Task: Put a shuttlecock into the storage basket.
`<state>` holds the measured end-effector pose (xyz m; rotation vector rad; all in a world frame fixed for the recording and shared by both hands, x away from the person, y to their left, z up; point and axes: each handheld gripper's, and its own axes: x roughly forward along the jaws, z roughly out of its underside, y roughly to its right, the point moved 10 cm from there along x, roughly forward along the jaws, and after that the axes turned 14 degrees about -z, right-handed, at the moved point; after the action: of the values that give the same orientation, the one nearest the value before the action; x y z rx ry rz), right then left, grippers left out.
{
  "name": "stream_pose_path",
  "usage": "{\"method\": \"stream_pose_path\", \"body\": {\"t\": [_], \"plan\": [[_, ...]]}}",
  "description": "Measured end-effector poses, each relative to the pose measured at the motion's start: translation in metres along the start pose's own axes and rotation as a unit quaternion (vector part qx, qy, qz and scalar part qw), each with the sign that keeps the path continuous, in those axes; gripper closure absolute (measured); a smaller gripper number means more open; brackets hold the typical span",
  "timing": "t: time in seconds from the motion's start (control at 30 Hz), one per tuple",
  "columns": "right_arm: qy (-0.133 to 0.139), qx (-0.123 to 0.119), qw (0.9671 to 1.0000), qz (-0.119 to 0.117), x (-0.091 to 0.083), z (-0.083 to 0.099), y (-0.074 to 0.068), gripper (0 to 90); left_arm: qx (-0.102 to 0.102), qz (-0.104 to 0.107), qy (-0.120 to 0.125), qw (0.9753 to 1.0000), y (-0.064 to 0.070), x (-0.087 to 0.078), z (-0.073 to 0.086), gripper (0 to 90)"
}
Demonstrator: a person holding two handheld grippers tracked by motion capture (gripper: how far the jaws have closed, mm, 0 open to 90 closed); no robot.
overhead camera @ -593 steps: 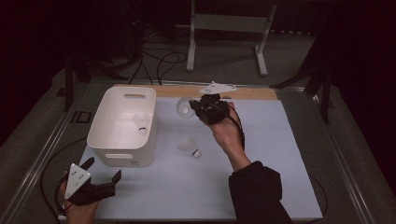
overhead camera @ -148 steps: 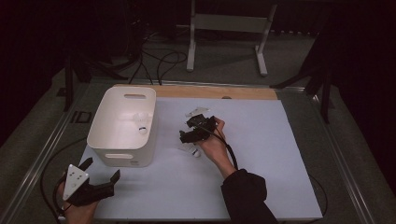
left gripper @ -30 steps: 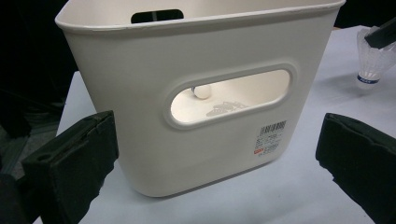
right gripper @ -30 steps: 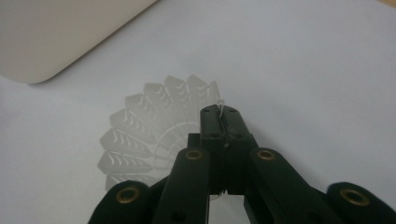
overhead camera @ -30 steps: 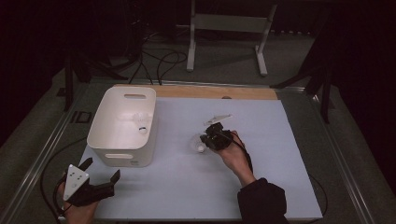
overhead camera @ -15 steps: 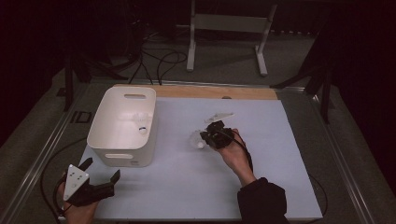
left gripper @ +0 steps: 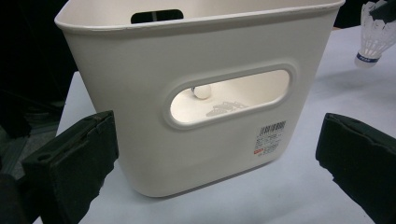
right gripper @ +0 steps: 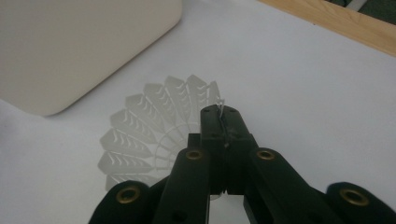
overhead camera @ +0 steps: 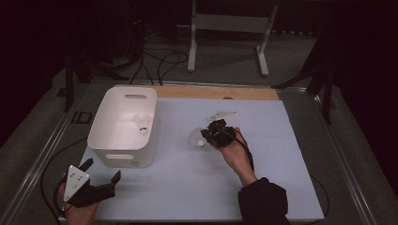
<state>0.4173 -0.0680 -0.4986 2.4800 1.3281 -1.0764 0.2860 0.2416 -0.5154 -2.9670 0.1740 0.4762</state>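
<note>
The right tool (right gripper: 223, 114) is clamped on the feather rim of a shuttlecock (right gripper: 154, 123), held just over the surface (overhead camera: 281, 140) beside the white bin (overhead camera: 124, 126). Such a thin edge grip could slip or crush feathers on the way over. The left tool (left gripper: 219, 154) rests wide open, holding nothing.
</note>
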Motion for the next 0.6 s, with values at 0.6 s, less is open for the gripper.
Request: {"method": "stream_pose_path", "body": {"t": [0.6], "plan": [[0.019,0.008,0.9998,-0.004,-0.0067,-0.0082,-0.0014,89.4,0.001,0.000,-0.001,1.0000,0.0004,0.0004,0.0002,0.1]]}}
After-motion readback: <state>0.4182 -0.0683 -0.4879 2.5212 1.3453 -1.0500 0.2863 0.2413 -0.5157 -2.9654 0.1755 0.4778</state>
